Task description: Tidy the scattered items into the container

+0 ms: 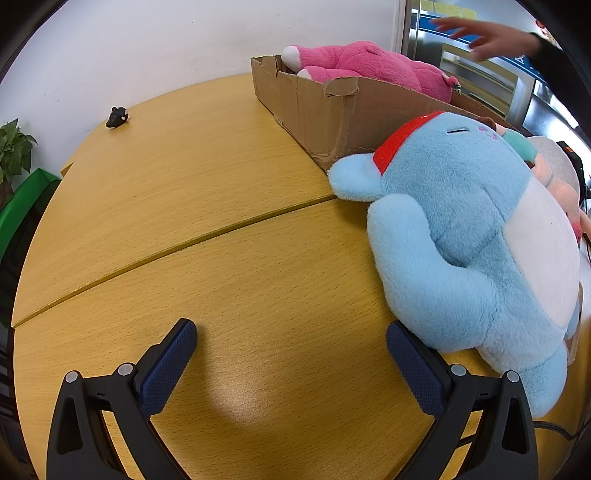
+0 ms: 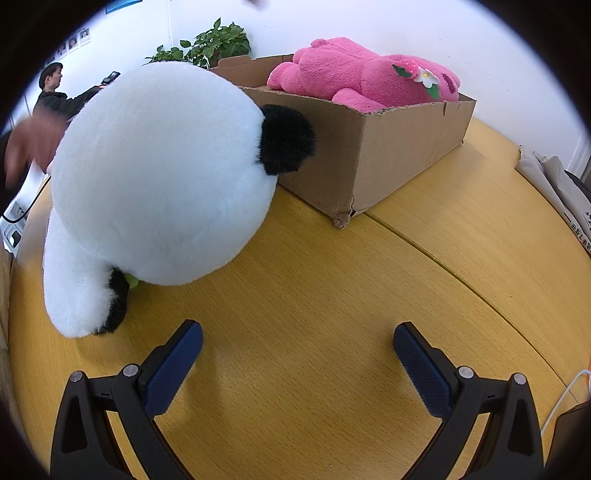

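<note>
A brown cardboard box (image 1: 325,122) (image 2: 391,155) stands at the back of the wooden table with a pink plush (image 1: 369,66) (image 2: 369,77) lying inside it. A large light-blue plush with a red collar (image 1: 472,240) lies on the table at the right, against the box corner. My left gripper (image 1: 291,336) is open over bare wood, its right finger close beside the blue plush. A white and black panda plush (image 2: 159,177) sits on the table left of the box. My right gripper (image 2: 297,338) is open and empty, just right of the panda.
A small dark object (image 1: 116,117) lies at the far left table edge. More plush toys (image 1: 554,177) sit behind the blue one. A hand (image 1: 487,35) reaches above the box. A plant (image 2: 214,44), a person (image 2: 55,96), white fabric (image 2: 554,181) and a cable (image 2: 561,398) surround the table.
</note>
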The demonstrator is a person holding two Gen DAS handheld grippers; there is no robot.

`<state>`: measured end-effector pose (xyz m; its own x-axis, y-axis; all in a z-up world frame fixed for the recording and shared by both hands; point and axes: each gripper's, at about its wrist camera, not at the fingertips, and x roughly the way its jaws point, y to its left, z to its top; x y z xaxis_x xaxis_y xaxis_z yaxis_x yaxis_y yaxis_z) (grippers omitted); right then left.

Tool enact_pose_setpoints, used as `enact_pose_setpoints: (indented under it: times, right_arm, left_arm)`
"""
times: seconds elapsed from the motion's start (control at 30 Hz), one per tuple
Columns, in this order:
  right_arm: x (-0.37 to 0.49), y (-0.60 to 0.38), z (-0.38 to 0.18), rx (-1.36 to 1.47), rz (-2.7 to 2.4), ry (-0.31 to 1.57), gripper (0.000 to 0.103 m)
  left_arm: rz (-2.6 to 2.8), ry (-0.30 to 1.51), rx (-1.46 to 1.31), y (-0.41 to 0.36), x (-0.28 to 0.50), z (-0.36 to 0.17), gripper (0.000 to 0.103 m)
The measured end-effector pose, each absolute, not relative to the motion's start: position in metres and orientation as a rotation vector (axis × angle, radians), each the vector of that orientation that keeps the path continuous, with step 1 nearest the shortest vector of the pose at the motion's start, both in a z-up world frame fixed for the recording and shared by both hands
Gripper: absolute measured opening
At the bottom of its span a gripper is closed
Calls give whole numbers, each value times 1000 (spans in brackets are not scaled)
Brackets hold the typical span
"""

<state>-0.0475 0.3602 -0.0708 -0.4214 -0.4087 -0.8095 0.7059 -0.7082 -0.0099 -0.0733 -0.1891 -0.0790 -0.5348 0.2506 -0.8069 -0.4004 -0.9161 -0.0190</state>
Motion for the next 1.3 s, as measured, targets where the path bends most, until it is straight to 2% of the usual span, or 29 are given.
enact_pose_setpoints:
  times: [1.3]
  right_arm:
    - [-49, 361, -72, 1093, -2149, 459, 103]
  left_arm:
    - [2464, 236, -1261, -189, -63, -74, 103]
